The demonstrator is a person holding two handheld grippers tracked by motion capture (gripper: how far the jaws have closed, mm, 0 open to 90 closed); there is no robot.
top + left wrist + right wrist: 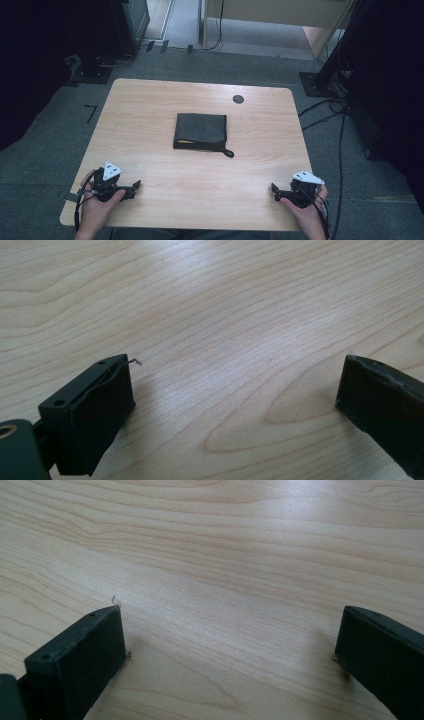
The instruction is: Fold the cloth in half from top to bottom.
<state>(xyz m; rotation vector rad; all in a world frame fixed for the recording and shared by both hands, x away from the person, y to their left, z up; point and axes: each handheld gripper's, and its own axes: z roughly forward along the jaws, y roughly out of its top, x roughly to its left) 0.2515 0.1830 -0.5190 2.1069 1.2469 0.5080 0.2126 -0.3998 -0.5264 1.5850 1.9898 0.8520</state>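
A folded black cloth with a small loop at its near right corner and a sliver of yellow at its near edge lies flat at the middle of the wooden table. My left gripper rests near the front left corner, held by a hand, well short of the cloth. My right gripper rests near the front right corner. In the left gripper view the left gripper is open with only bare wood between its jaws. In the right gripper view the right gripper is open too, over bare wood.
A small dark round disc sits on the table near its far right edge. Beyond the table are grey carpet, black stand bases, cables at the right and a light wooden cabinet at the back.
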